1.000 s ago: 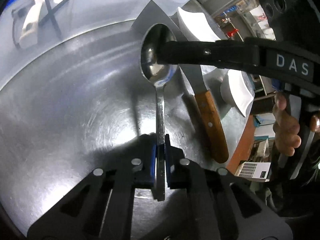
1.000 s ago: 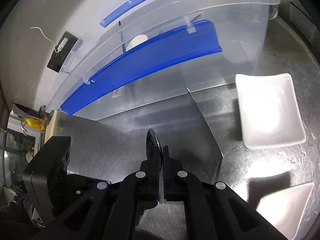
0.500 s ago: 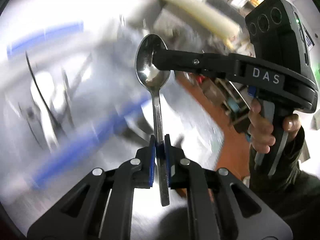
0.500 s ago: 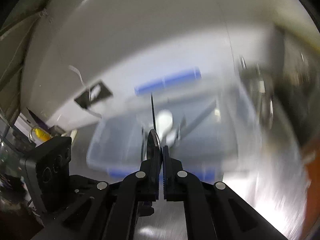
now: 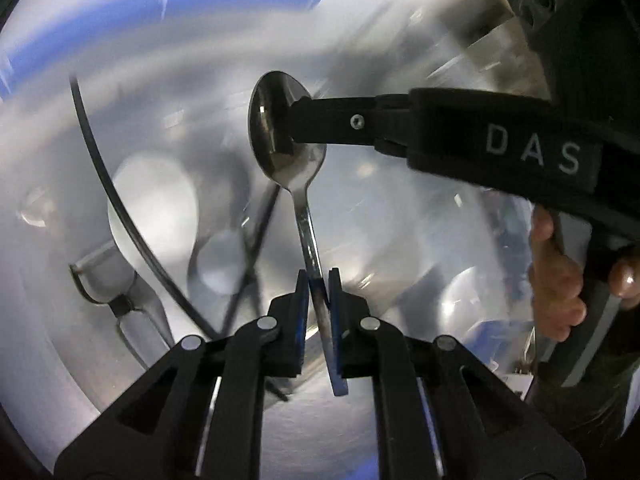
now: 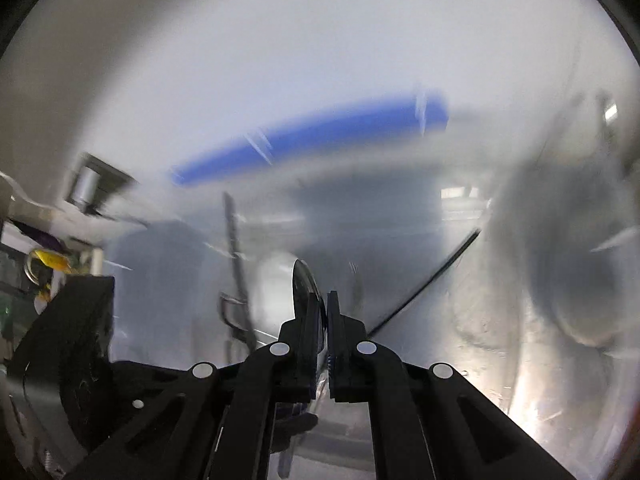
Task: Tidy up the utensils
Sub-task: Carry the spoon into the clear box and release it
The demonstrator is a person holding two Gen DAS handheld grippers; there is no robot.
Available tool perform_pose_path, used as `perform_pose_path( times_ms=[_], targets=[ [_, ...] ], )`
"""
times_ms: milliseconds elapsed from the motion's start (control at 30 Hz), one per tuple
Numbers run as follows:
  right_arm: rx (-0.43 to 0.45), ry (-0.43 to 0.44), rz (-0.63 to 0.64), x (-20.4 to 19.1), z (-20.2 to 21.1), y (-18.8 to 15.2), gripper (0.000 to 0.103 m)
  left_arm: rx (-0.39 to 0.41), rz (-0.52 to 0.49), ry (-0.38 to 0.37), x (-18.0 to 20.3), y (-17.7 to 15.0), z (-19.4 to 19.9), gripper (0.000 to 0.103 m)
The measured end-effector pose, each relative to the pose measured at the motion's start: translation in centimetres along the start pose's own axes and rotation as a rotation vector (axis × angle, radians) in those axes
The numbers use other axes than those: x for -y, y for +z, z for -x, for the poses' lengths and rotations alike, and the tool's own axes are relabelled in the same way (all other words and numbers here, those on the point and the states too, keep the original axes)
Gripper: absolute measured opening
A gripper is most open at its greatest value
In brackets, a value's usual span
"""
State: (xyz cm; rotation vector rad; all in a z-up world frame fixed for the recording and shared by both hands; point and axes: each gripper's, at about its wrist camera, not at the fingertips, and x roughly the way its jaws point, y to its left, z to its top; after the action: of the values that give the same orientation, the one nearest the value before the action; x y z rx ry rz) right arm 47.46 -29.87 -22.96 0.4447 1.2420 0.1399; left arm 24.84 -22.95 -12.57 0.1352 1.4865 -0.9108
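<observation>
Left wrist view, read from left to right: blurred pale utensils (image 5: 152,200) are seen at the left, lying in a clear plastic box (image 5: 400,208) with a blue handle (image 5: 160,12) along its top edge. At the centre, a metal spoon (image 5: 298,184) is held in the air above the box. The handle is clamped near its end between the closed fingers of the left gripper (image 5: 319,280), and the long axis runs almost straight away from the camera, leaning slightly left, with the bowl pointing away. At the right, the bowl is pinched flat between the fingers of the right gripper (image 5: 288,120), which reaches in from the side and is carried by a hand (image 5: 556,280).

Right wrist view, left to right: the dark body of the left gripper (image 6: 64,352) is seen at the left, then the blurred box (image 6: 540,280) and its blue handle (image 6: 320,136). At the centre, the spoon bowl (image 6: 304,292) is seen edge-on, gripped by the right gripper (image 6: 324,308).

The spoon is judged to be light, stiff and smooth, so it is likely to slip or swivel if pinched on the curved, polished bowl. The flat handle is judged the surer place to take hold. A drop would probably do no damage.
</observation>
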Motion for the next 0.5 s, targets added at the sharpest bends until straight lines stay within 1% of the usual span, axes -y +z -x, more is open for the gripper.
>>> perform_pose_path(
  times_ms=[33,67,100,133,200,233,300,367,400,433,467,500],
  targets=[
    [-0.04,-0.013,0.005,0.2,-1.4,0.0,0.005,-0.054,0.059,-0.029,-1.1,0.2,-1.0,0.007],
    [-0.115,-0.018,-0.018,0.4,-2.3,-0.1,0.007,-0.083,0.088,-0.047,-1.6,0.3,-1.5,0.007],
    [-0.152,-0.004,-0.031,0.6,-3.0,-0.1,0.007,-0.101,0.106,-0.055,-1.9,0.3,-1.8,0.007],
    [-0.184,-0.006,-0.03,0.6,-3.5,-0.1,0.009,-0.102,0.12,-0.058,-2.2,0.6,-1.9,0.007],
    [-0.203,-0.043,-0.03,0.6,-3.7,-0.2,0.009,-0.076,0.118,-0.047,-2.2,1.0,-1.4,0.007],
    [-0.193,-0.058,-0.03,0.7,-3.4,-0.2,0.009,-0.059,0.113,-0.04,-2.4,1.3,-1.0,0.007],
    [-0.136,-0.061,-0.037,0.6,-1.1,-0.2,0.009,-0.017,0.105,-0.016,-2.2,0.9,0.2,0.007],
    [-0.014,-0.022,0.005,-0.3,4.1,-1.6,0.01,0.094,0.048,0.009,-0.7,0.1,3.4,0.011],
    [0.068,-0.01,0.056,-1.3,7.8,-3.3,0.011,0.153,0.016,0.008,0.2,-0.9,5.2,0.022],
    [0.124,-0.023,0.092,-2.1,10.1,-5.0,0.018,0.199,-0.005,0.006,0.9,-1.9,6.7,0.04],
    [0.176,-0.043,0.127,-2.9,12.4,-7.0,0.027,0.26,-0.026,0.005,1.6,-3.6,8.7,0.05],
    [0.218,-0.061,0.16,-3.5,14.4,-9.4,0.031,0.336,-0.053,-0.006,2.7,-5.5,10.7,0.061]
  ],
)
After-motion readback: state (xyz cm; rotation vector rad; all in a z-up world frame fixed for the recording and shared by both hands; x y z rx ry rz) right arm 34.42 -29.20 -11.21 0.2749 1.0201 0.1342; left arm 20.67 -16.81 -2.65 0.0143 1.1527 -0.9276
